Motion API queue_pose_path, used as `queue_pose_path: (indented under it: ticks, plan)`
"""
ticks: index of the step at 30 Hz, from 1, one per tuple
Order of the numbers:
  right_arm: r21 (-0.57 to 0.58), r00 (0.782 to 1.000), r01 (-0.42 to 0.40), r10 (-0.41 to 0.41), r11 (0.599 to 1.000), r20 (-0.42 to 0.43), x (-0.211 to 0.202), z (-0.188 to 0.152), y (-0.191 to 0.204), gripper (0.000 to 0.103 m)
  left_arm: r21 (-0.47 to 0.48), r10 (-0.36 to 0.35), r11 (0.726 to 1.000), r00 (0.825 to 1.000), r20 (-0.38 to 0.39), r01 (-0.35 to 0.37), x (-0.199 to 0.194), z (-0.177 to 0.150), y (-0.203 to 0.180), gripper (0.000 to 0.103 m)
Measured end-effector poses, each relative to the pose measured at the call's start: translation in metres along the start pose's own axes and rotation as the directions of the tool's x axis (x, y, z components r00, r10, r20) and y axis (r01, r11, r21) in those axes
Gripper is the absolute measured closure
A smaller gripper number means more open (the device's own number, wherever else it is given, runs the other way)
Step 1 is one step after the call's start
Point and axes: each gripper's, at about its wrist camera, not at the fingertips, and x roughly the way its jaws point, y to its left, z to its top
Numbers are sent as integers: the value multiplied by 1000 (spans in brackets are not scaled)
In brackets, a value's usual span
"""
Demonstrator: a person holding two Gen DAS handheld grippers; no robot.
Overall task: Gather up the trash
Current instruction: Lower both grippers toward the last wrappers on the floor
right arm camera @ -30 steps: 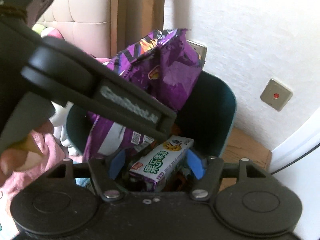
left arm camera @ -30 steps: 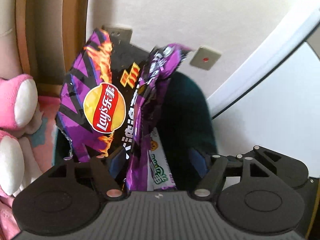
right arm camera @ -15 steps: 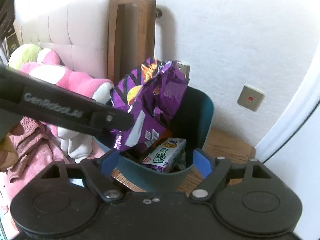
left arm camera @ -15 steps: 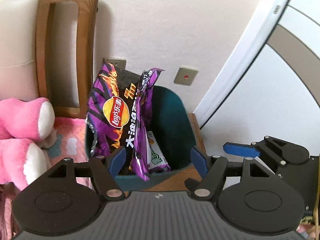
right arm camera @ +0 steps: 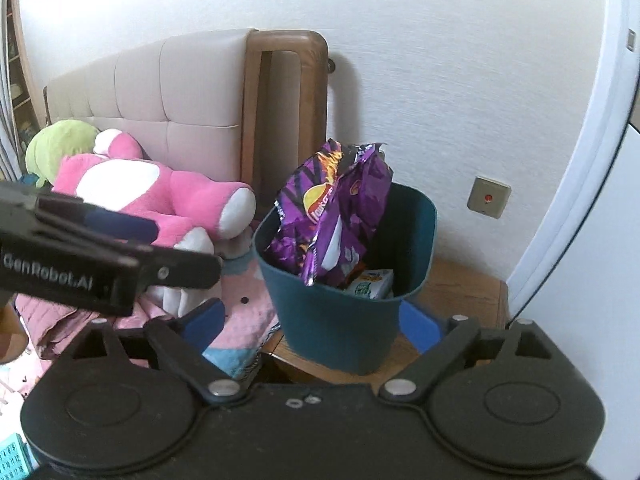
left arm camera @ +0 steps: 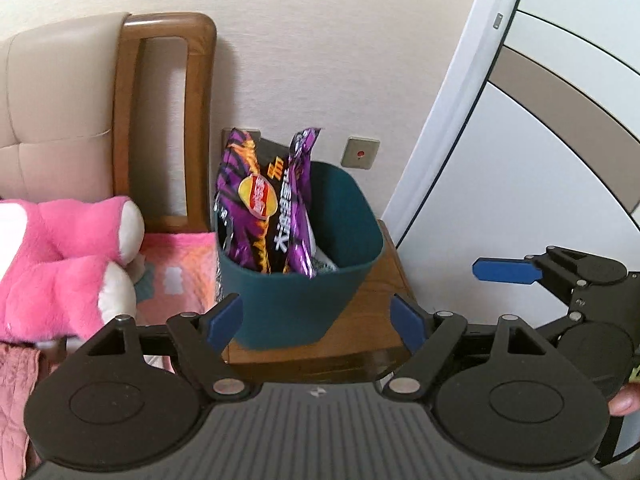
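Observation:
A dark teal bin [left arm camera: 304,300] [right arm camera: 352,320] stands on a wooden bedside stand [left arm camera: 372,312]. A purple chip bag [left arm camera: 256,204] [right arm camera: 332,216] sticks up out of it, and a green-and-white carton [right arm camera: 370,284] lies inside beside the bag. My left gripper [left arm camera: 318,322] hangs in front of the bin, its jaws opening with nothing between them. My right gripper [right arm camera: 316,324] is also pulled back from the bin, its jaws opening and empty. Each gripper shows at the edge of the other's view.
A bed with a padded headboard [right arm camera: 168,108] and wooden frame [left arm camera: 168,120] is left of the bin. A pink plush toy [left arm camera: 60,256] [right arm camera: 160,196] and pink bedding [right arm camera: 240,320] lie on it. A white door [left arm camera: 540,160] stands to the right.
Both grippers have drawn back and up from the bin, which now looks smaller. Their jaws have spread wider. The chip bag and carton stay in the bin.

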Motion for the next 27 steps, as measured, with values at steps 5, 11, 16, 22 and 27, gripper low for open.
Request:
queue_pose_path:
  ticks: [5,11,16,22,27]
  plan:
    - [26,1000,18,-18,999,-14,-8,-20,11,2,5,-13,1000,1000,-13,13,-4,-28,6,20]
    - [60,997,45,-41,997,-65,0,-61,7,0,25,7,1000,998,-55,-6,17,-68,8,14]
    - [90,989,53,-40,995,-139,29,-105,-11,0,-19,3,1000,993,-119,-5,61,-107,13,0]
    - [127,969,48,-15,991,-248,86,-171,-42,0,-115,28,992,969,-246,-58,145,-168,18,0]
    - [186,932,68,4,980,-361,147,-250,-73,0,-157,72,979,937,-343,-132,230,-242,21,0]
